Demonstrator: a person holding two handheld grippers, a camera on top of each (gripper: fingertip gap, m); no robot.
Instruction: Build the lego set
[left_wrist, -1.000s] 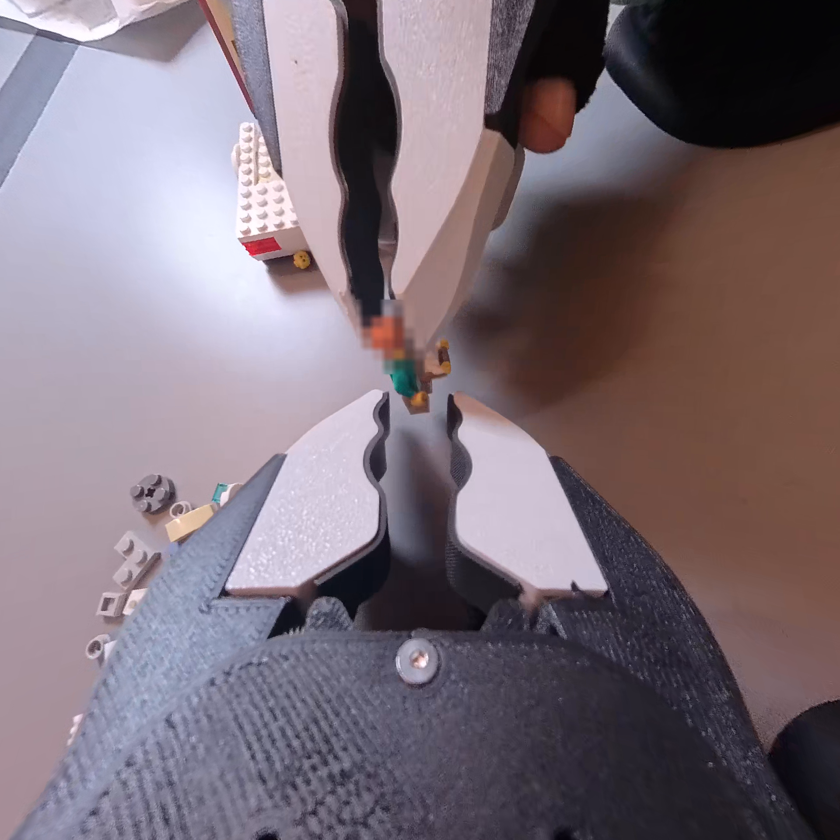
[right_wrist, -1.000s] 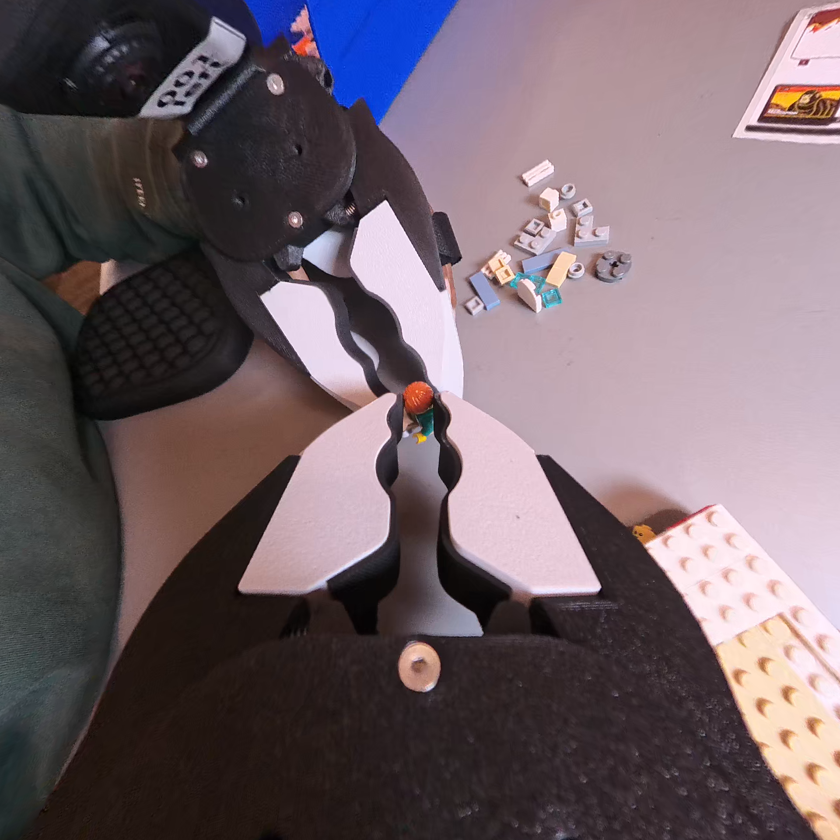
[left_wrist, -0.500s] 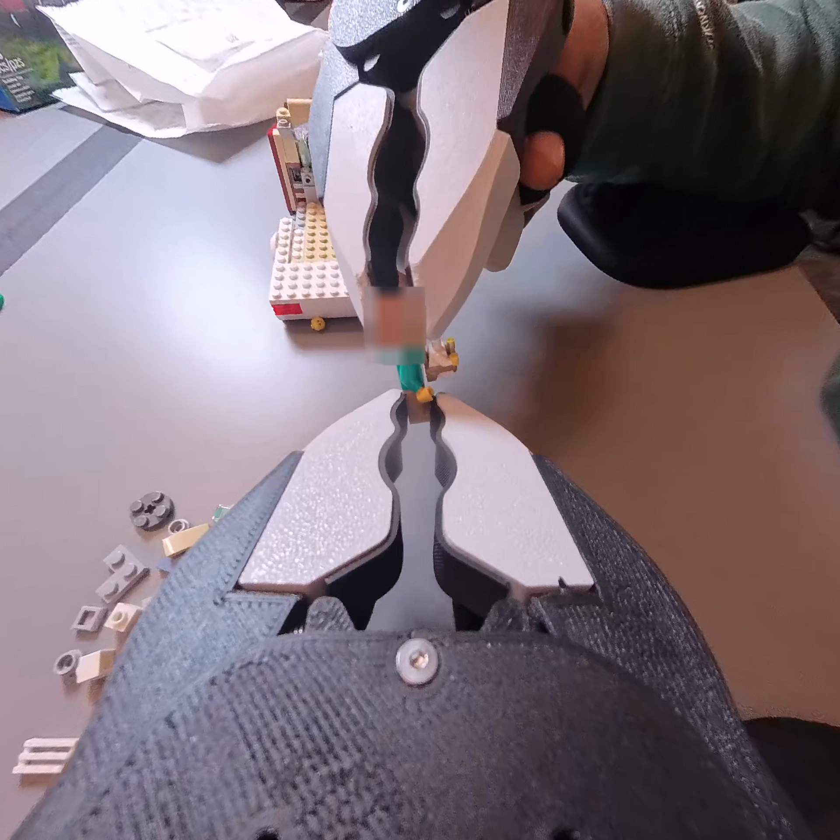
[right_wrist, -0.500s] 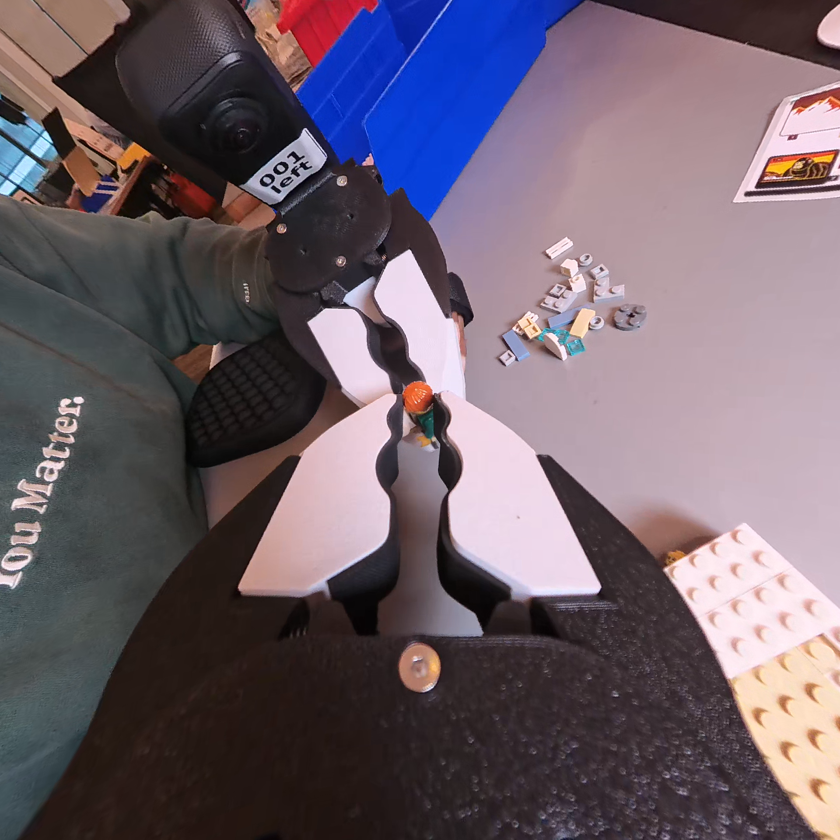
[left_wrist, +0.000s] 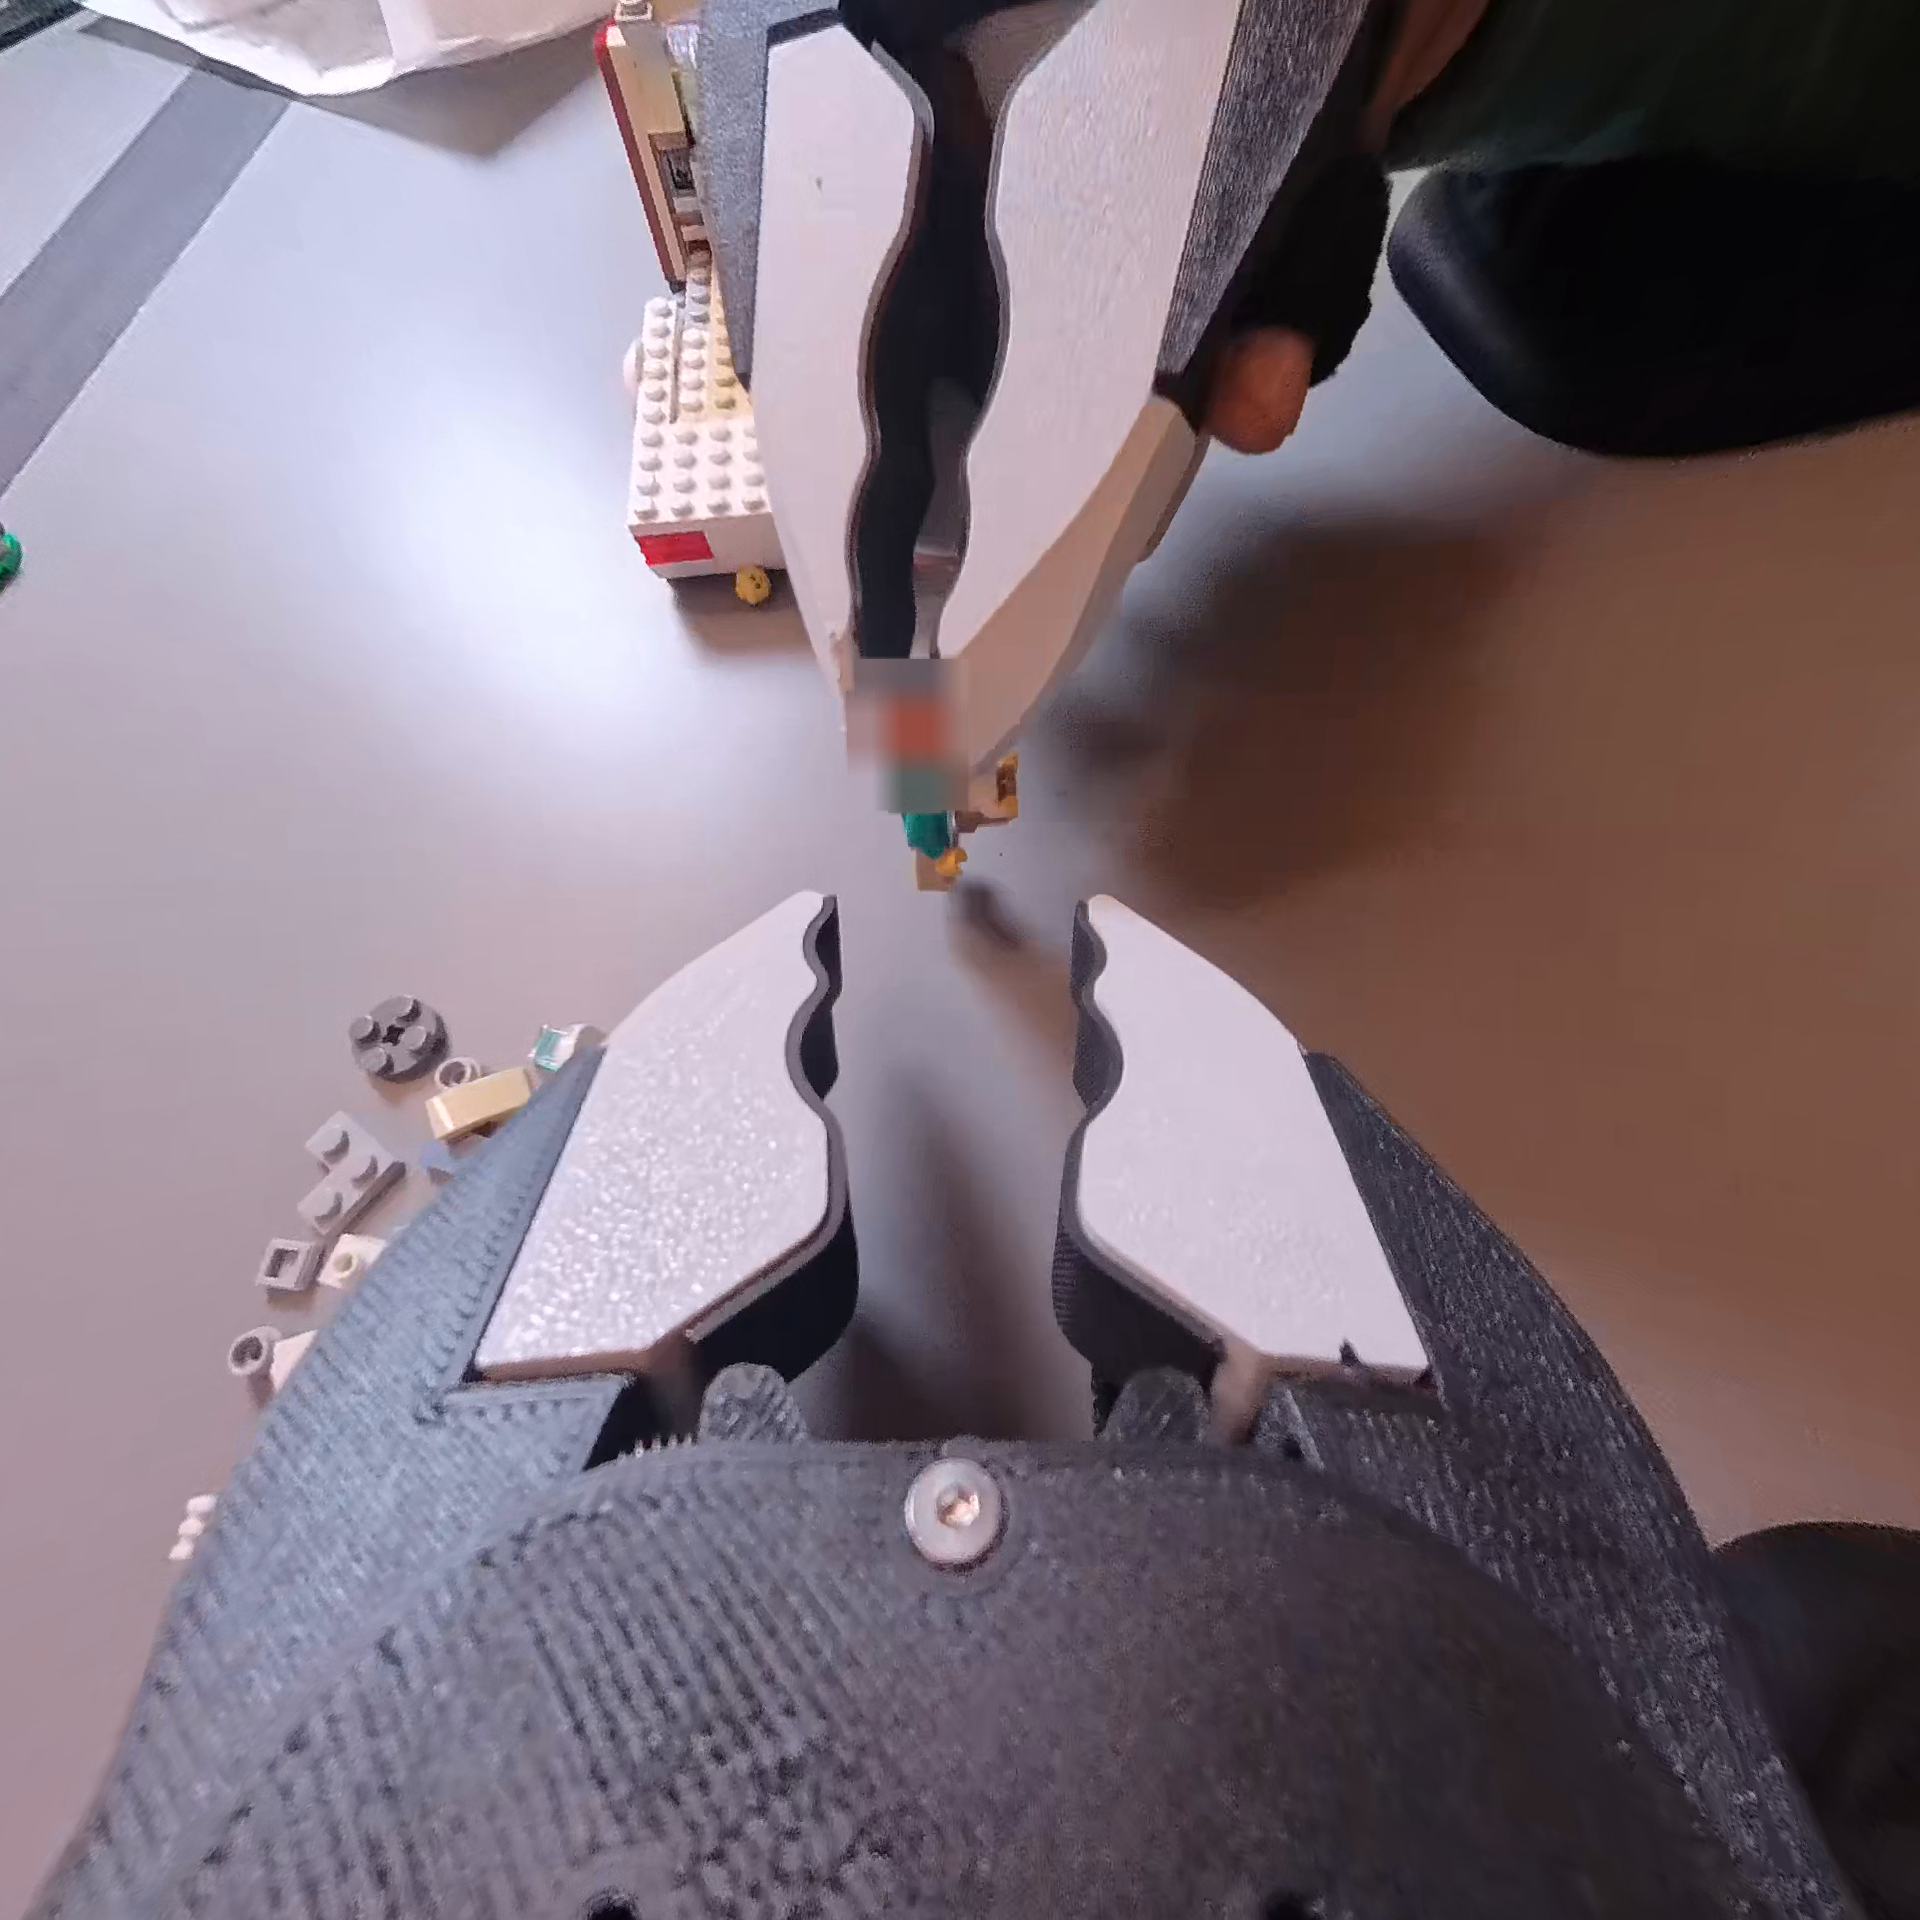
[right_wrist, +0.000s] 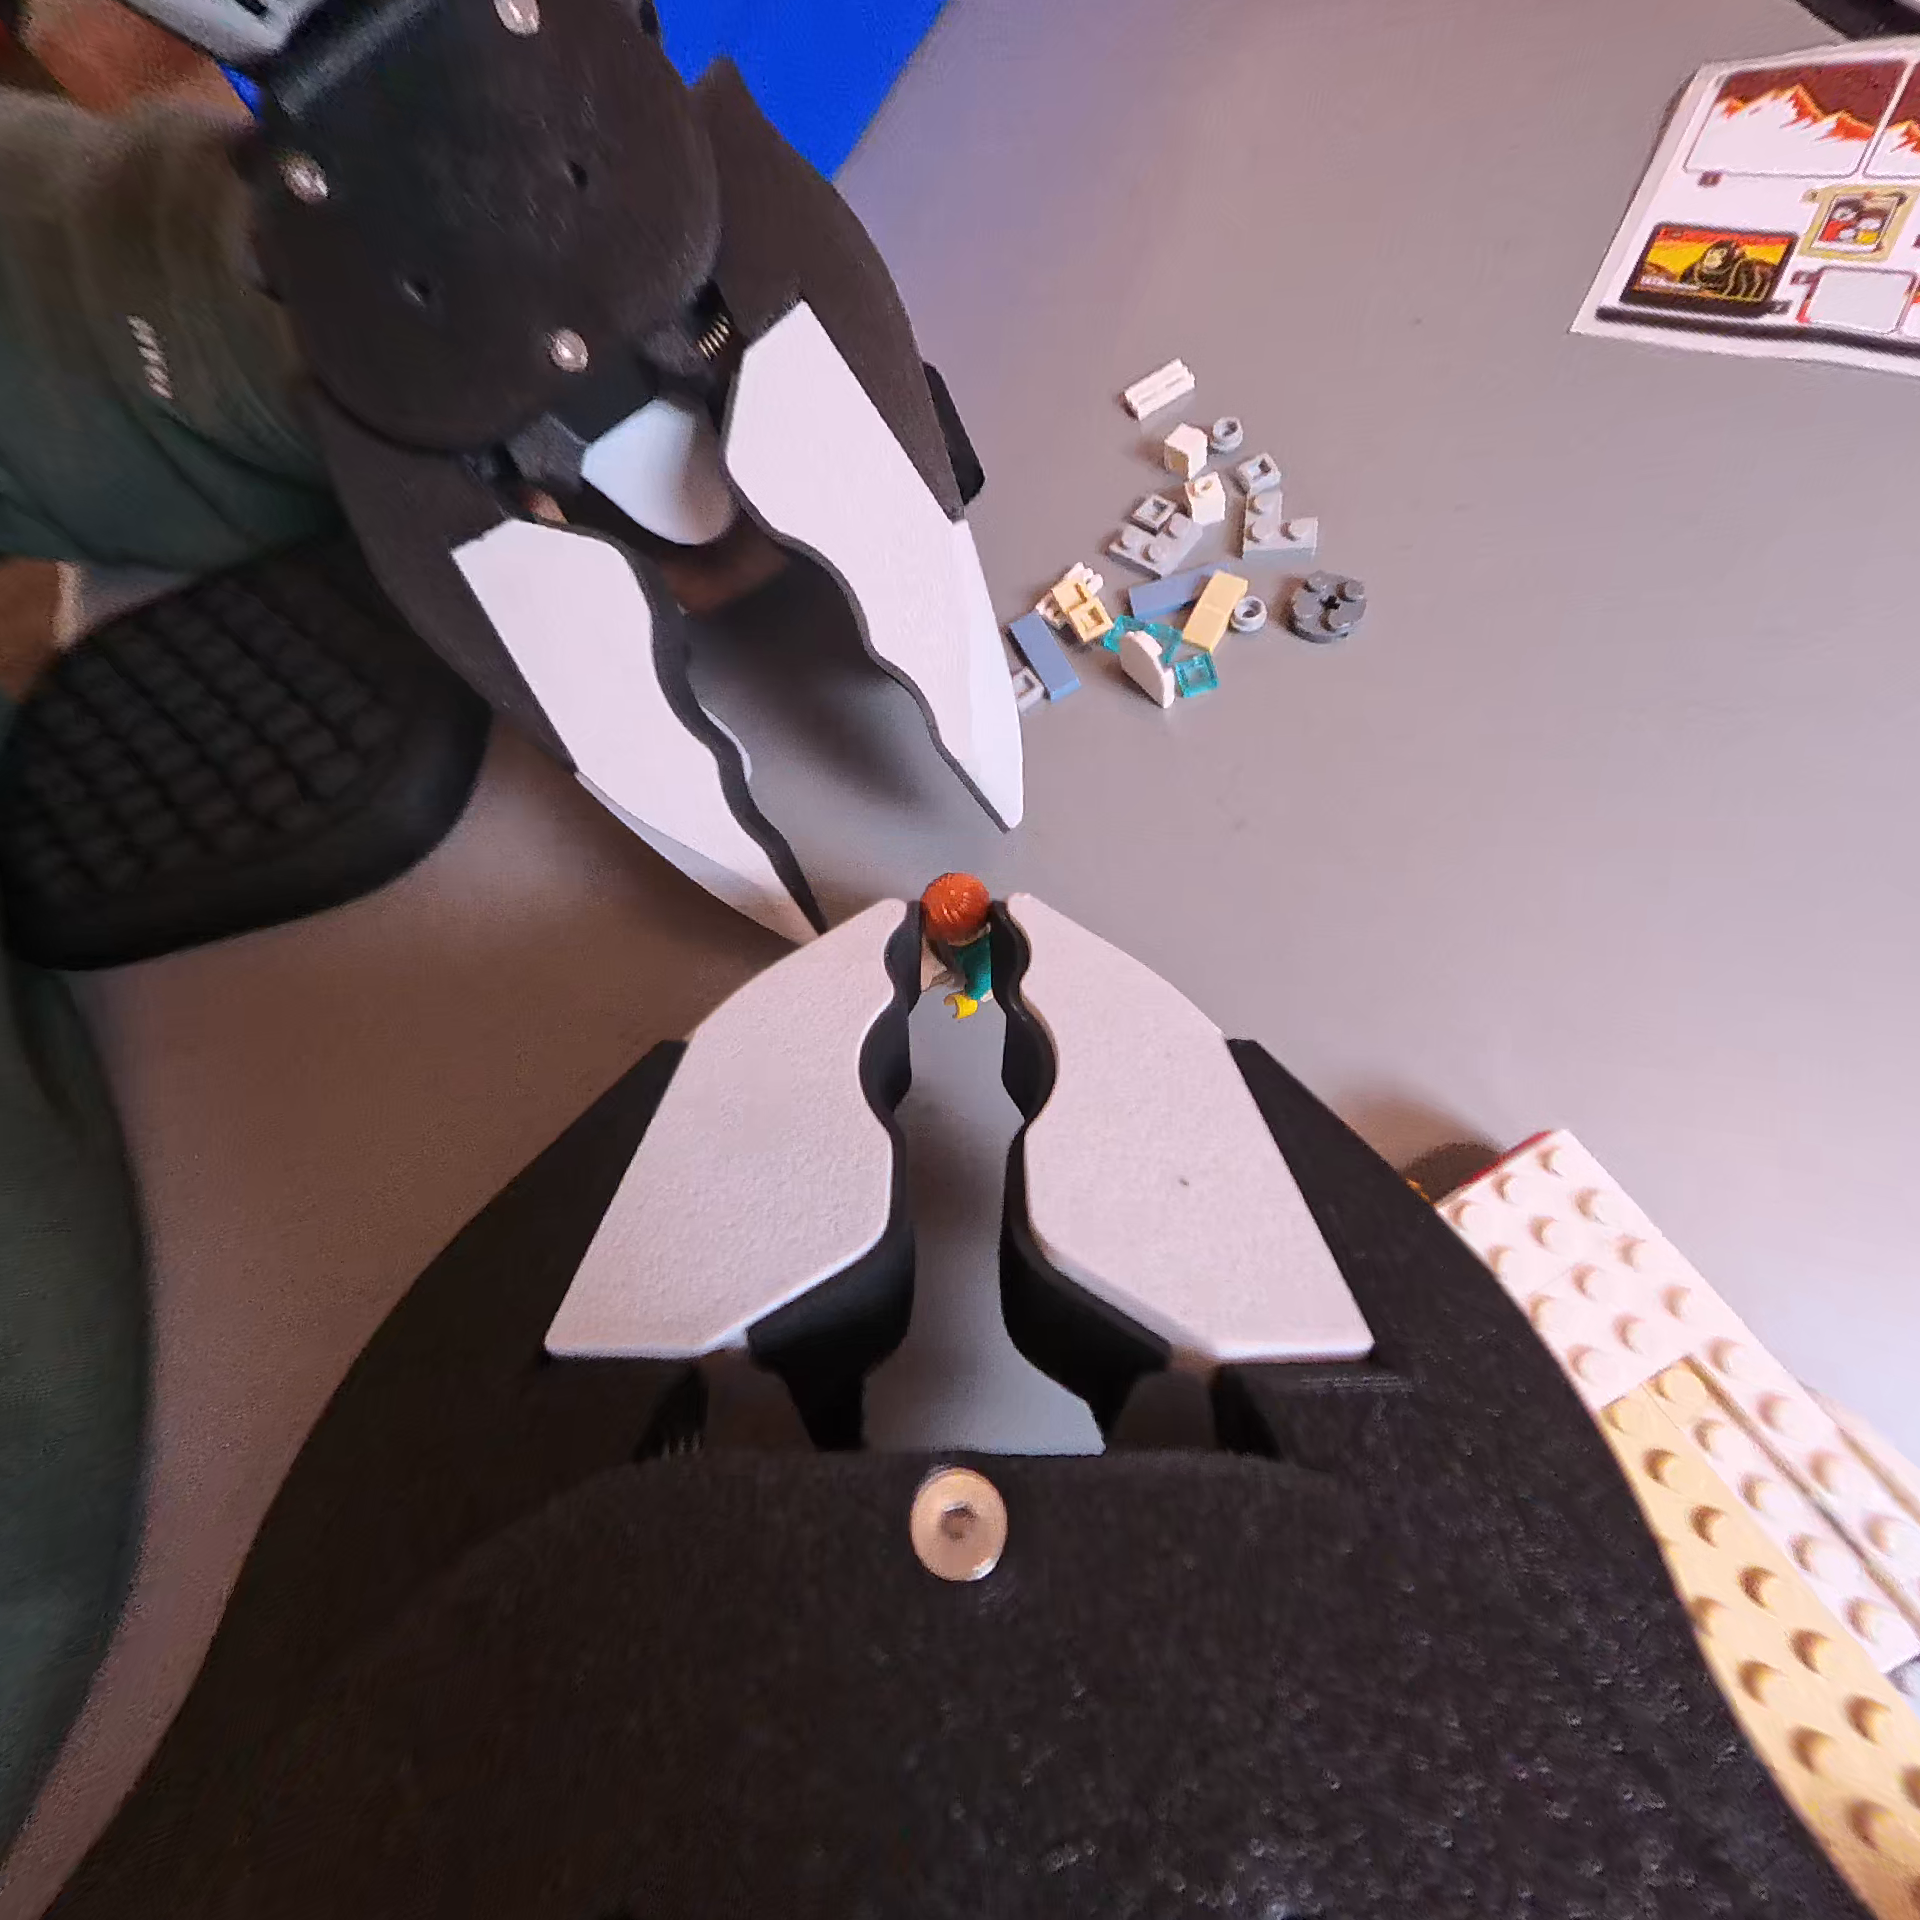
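Observation:
A small minifigure with orange hair and a teal torso (right_wrist: 961, 940) is pinched between the tips of my right gripper (right_wrist: 961, 914), which is shut on it above the grey table. In the left wrist view the minifigure (left_wrist: 927, 831) hangs from the right gripper's tips, just ahead of my left gripper (left_wrist: 956, 914). The left gripper is open and empty, its fingers apart on either side of the figure's feet without touching them. The left gripper also shows in the right wrist view (right_wrist: 909, 873), open.
A pile of small loose bricks (right_wrist: 1195, 582) lies on the table, also seen in the left wrist view (left_wrist: 395, 1091). A white and tan studded build (left_wrist: 696, 447) stands behind; its plates (right_wrist: 1610, 1299) are at my right. A sticker sheet (right_wrist: 1766, 229) lies far right. A black mesh pad (right_wrist: 208, 748) sits left. My left and right fingertips are right by each other.
Half a second ago the left gripper's fingers were nearly closed around the minifigure's legs. Now they have opened wide and drawn back a little. The right gripper keeps its hold.

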